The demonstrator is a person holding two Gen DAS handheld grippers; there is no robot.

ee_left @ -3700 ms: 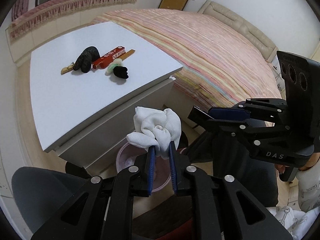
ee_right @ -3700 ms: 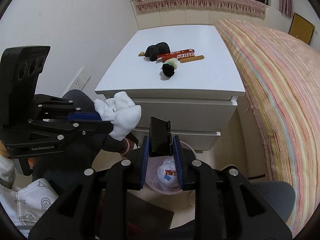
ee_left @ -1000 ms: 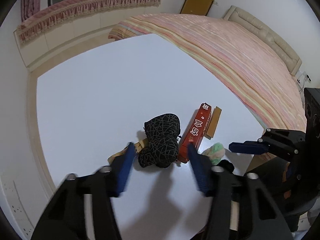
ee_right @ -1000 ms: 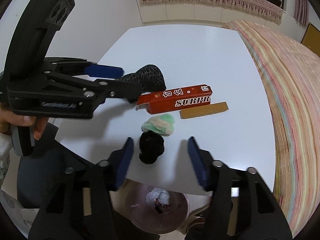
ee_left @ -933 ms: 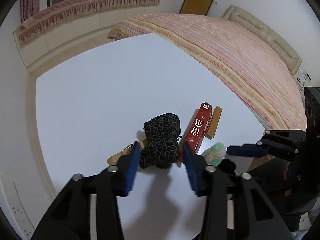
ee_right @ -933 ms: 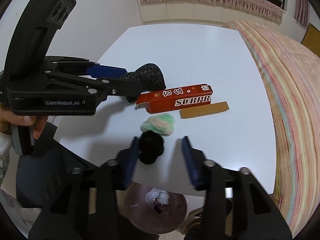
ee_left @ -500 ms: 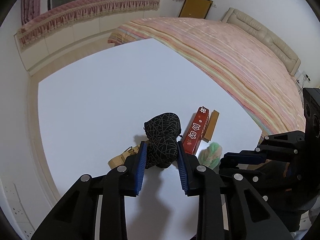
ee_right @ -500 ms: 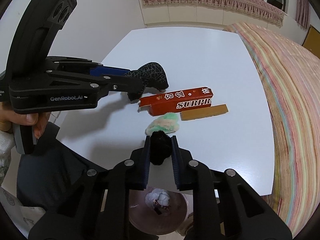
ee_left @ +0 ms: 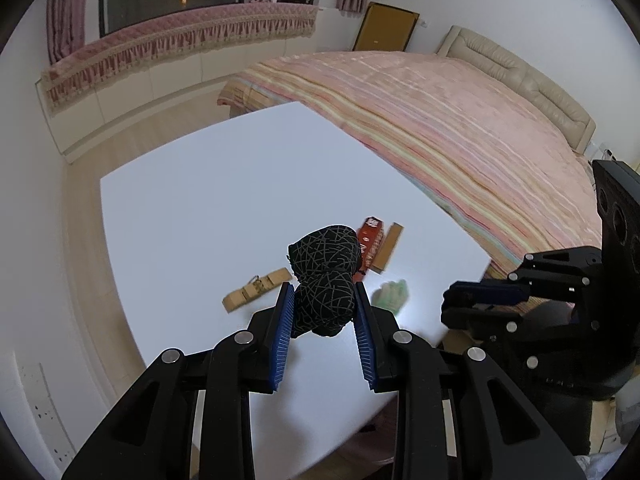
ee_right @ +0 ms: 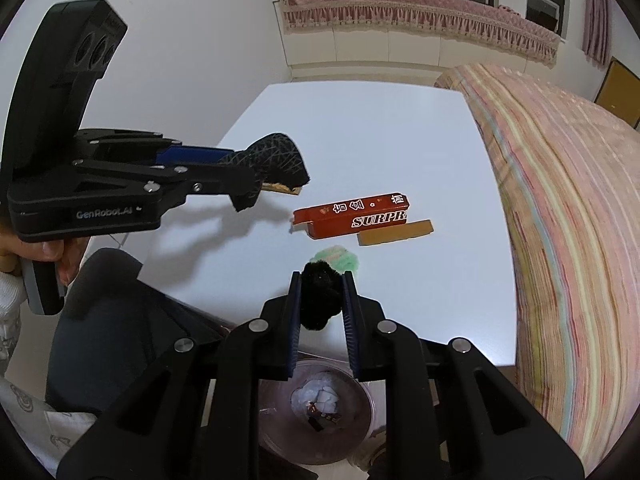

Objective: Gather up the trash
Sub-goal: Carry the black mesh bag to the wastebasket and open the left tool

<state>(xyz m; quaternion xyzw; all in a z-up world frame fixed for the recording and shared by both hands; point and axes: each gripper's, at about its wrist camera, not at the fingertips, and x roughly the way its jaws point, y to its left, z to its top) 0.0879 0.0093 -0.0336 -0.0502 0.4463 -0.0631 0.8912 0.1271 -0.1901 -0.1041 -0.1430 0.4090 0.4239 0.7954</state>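
Two grippers: left gripper (ee_left: 322, 322) clamps a black patterned bundle (ee_left: 325, 280); right gripper (ee_right: 321, 312) clamps a black fuzzy wad (ee_right: 320, 294).

A black wad with a pale line pattern (ee_left: 325, 280) hangs above the tabletop; a fuzzy black clump (ee_right: 320, 294) sits just before a green-white tuft (ee_right: 338, 259), near a red box (ee_right: 354, 215).

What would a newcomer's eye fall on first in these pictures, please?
Probably the left hand-held gripper, lifted above the white table with a black patterned bundle clamped between its blue pads. Next, the right hand-held gripper pinching a black fuzzy ball near the table's front edge, above a bin.
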